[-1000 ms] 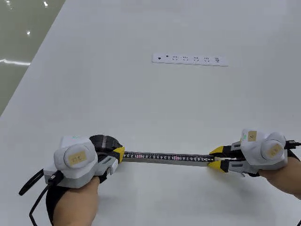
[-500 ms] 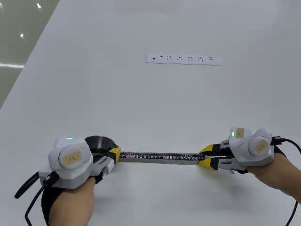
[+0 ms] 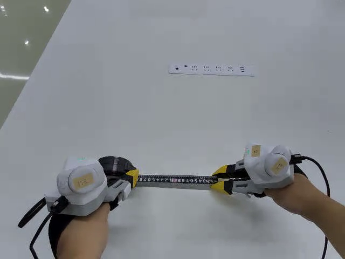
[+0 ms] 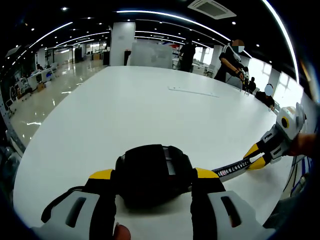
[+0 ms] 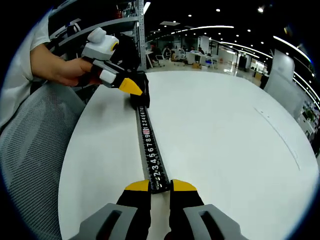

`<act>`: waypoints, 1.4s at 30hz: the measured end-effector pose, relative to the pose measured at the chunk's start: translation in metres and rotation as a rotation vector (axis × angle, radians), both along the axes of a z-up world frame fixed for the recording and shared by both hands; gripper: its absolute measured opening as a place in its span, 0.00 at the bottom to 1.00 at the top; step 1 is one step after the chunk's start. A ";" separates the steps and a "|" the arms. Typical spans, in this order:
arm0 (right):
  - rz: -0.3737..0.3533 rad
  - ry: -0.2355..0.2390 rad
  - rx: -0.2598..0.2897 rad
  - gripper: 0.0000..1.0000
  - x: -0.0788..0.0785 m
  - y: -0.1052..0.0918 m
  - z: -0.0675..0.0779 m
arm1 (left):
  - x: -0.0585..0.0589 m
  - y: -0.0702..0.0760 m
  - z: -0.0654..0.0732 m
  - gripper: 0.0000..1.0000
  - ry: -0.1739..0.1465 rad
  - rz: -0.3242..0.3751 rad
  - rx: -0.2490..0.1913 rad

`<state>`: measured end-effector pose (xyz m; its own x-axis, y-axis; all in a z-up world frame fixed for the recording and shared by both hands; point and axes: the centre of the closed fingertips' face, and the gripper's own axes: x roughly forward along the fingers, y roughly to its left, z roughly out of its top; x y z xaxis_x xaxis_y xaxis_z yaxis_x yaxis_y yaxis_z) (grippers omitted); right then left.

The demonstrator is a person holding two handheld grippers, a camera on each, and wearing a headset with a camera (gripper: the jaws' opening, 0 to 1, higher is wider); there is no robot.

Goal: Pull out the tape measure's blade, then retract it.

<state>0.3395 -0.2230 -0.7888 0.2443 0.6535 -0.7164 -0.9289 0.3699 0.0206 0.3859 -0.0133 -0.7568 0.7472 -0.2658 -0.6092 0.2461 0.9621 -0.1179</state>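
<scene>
The left hand-held gripper (image 4: 154, 174) is clamped around the black tape measure (image 3: 114, 163), which fills the gap between its yellow-tipped jaws, low on the white counter (image 3: 161, 118). From there the blade (image 5: 148, 145) runs straight out along the counter, numbers up, to the right hand-held gripper (image 5: 160, 186). That gripper's jaws are pinched together on the blade's end. Far beyond both grippers, across the bare counter, a white power strip (image 3: 211, 69) lies flat, well apart from the blade.
</scene>
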 end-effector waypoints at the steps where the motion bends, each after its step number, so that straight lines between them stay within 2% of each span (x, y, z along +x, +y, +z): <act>1: 0.000 0.002 0.002 0.09 0.000 0.001 0.000 | 0.000 0.000 0.000 0.56 -0.001 0.000 0.000; 7: 0.001 0.007 0.012 0.09 -0.001 0.005 0.000 | 0.000 0.000 0.000 0.56 0.000 0.000 -0.002; 15: 0.012 0.022 0.029 0.09 0.001 0.019 -0.002 | 0.000 0.000 0.000 0.55 -0.001 0.000 -0.003; 16: 0.010 0.019 0.048 0.09 0.002 0.024 0.000 | 0.000 0.000 0.000 0.55 -0.001 0.000 -0.003; 23: 0.018 0.023 0.061 0.09 0.006 0.043 -0.002 | -0.001 0.000 0.000 0.55 0.003 -0.001 -0.005; 32: 0.019 0.027 0.081 0.09 0.008 0.053 -0.001 | -0.001 0.000 0.000 0.55 0.005 0.001 -0.007; 42: 0.033 0.020 0.092 0.09 0.010 0.074 -0.001 | -0.001 0.001 0.000 0.55 0.007 0.000 -0.011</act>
<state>0.3497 -0.1492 -0.7900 0.2078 0.7241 -0.6576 -0.9395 0.3348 0.0717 0.3853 -0.0124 -0.7571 0.7427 -0.2725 -0.6116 0.2451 0.9607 -0.1305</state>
